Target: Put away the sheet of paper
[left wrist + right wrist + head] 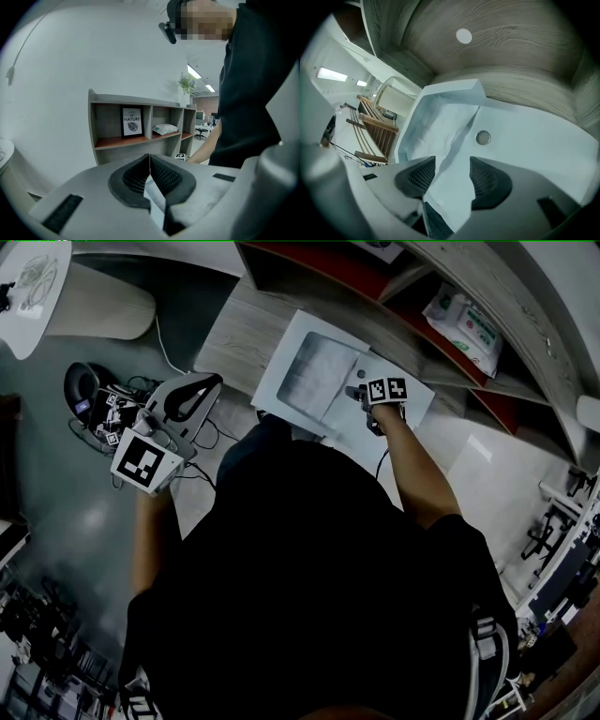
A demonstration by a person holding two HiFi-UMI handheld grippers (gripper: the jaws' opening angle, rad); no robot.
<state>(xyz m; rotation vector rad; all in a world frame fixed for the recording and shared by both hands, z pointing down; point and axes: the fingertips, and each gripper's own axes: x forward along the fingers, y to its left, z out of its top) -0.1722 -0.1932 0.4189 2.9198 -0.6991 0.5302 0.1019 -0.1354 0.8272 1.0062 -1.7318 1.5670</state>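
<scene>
**Right tongs (pixel 359 395) wide, left tongs (pixel 211 382) shut**

Head view: we held the right tongs at a white tray (pixel 279 357). Left gripper view: jaws met, empty. Right gripper view: sheet of paper (pixel 450 138) between parted jaws, seemingly loose, draped into the tray.

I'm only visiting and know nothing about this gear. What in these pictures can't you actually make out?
- Head view: the person's torso and arm cover part of the white tray's near edge, and the right gripper hides its jaws under its own marker cube.
- Right gripper view: the near end of the sheet of paper runs out of sight behind the gripper's body.
- Left gripper view: the print on the packet on the shelf is too small to read.
</scene>
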